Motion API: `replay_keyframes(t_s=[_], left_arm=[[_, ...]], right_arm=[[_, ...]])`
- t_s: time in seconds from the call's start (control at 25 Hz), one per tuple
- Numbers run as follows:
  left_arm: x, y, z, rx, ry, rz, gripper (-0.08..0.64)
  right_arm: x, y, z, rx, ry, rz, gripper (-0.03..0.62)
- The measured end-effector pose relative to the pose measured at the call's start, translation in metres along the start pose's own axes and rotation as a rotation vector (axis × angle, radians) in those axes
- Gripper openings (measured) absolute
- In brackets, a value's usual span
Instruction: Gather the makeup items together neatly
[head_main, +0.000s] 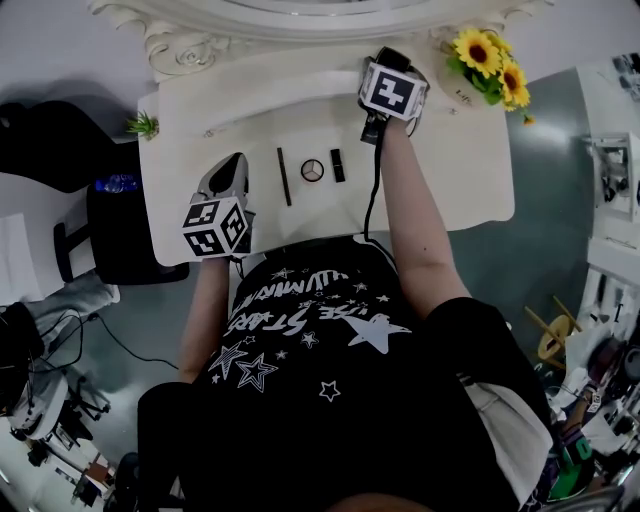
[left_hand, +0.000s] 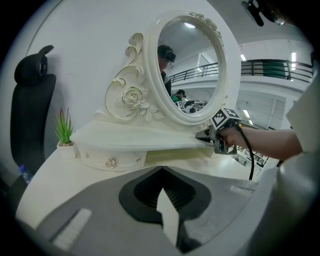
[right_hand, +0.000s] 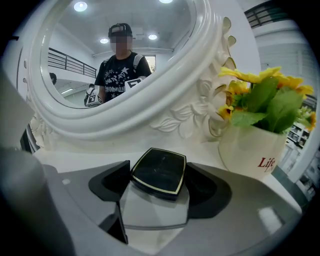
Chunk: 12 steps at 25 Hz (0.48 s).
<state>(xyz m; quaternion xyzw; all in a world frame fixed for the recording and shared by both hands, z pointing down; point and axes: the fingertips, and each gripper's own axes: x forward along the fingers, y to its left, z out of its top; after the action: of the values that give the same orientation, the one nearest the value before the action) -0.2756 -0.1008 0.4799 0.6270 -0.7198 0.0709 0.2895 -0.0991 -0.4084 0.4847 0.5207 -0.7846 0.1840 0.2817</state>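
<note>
- White counter (head_main: 470, 170) under a big mirror (right_hand: 150, 115) holds the makeup.
- Left gripper (head_main: 236, 165) is near the front left edge. Its jaws are closed together with nothing in them.
- A pencil (head_main: 284, 176), a round compact (head_main: 312, 171) and a lipstick (head_main: 338, 165) lie in a row in the middle. The pencil and lipstick point front to back.
- Right gripper (head_main: 391, 58) is at the back right, beside the flower pot (right_hand: 250, 150). Its jaws press on two sides of a black case (right_hand: 159, 172).
- The case lies lid up. It is nearly square, a bit wider across the jaws.
- It looks best to lift it level, keep it off the pot, and set it just right of the lipstick.
</note>
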Motion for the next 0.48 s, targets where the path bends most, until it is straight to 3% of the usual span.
replay_keyframes(t_s=[0.48], left_arm=[[-0.01,-0.003,-0.004,0.003,-0.01,0.0,0.0]], right_arm=[[-0.012,0.004,-0.001,-0.018,-0.021,0.083,0.368]])
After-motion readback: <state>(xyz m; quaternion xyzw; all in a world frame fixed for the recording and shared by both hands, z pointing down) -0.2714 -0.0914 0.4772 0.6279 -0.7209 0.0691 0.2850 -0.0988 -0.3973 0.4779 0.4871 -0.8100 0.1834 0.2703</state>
